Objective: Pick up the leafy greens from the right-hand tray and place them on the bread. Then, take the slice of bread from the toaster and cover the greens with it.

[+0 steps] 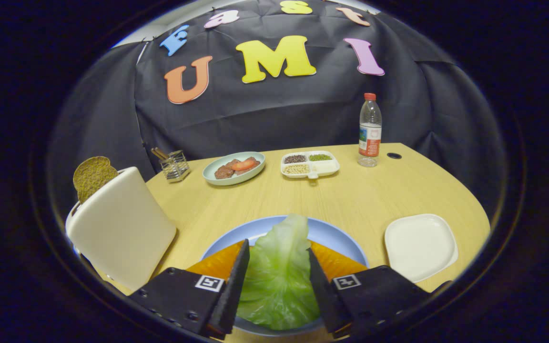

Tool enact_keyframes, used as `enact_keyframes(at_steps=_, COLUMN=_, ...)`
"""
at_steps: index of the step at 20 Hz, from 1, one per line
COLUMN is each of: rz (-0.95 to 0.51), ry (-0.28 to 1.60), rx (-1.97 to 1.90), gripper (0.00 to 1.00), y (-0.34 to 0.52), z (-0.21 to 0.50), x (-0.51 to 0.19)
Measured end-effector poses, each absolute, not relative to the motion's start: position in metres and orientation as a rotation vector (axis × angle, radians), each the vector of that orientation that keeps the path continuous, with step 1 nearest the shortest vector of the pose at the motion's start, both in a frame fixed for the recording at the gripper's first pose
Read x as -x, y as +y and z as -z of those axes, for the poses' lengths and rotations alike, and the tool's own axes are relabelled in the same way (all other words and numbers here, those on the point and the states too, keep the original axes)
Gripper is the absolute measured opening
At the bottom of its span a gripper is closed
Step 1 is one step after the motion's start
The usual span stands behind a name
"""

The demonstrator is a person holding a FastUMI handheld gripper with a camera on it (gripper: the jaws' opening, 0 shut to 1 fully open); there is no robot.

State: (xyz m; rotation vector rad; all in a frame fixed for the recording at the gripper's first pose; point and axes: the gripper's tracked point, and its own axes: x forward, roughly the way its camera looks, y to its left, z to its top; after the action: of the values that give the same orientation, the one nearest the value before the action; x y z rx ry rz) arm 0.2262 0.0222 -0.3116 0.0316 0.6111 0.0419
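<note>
A pale green leaf of leafy greens [278, 276] sits between my two fingers, touching both inner pads, and its tip reaches just beyond them. My gripper [277, 250] is shut on the leaf, over an orange-brown slice of bread [334, 262] that lies on a blue plate [331, 233]. The leaf and fingers hide most of that bread. I cannot tell whether the leaf rests on the bread or hangs just above it. To the left of the fingers stands a cream toaster [122, 228] with a dark, seeded slice of bread [92, 176] sticking up from its slot.
An empty white square tray [420, 245] lies right of the blue plate. Farther back on the wooden table [365, 195] are a green plate with meat and tomato [234, 167], a divided white dish of grains [310, 164], a water bottle [370, 131] and a wire holder [174, 166].
</note>
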Motion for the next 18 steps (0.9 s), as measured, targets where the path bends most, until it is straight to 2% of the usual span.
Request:
enact_keyframes(at_steps=1, rz=-0.010, ry=0.602, rx=-0.008, gripper=0.73, y=0.016, z=0.307, x=-0.223)
enact_keyframes(at_steps=3, rz=0.007, ry=0.570, rx=0.016, gripper=0.80, y=0.014, z=0.294, x=-0.216)
enact_keyframes(at_steps=5, rz=0.011, ry=0.525, rx=0.036, gripper=0.95, y=0.014, z=0.276, x=-0.207)
enact_keyframes(at_steps=13, rz=0.068, ry=0.385, rx=0.054, gripper=0.96, y=0.020, z=0.196, x=-0.160)
enact_keyframes(at_steps=18, rz=0.060, ry=0.306, rx=0.054, gripper=0.96, y=0.057, z=0.148, x=-0.139)
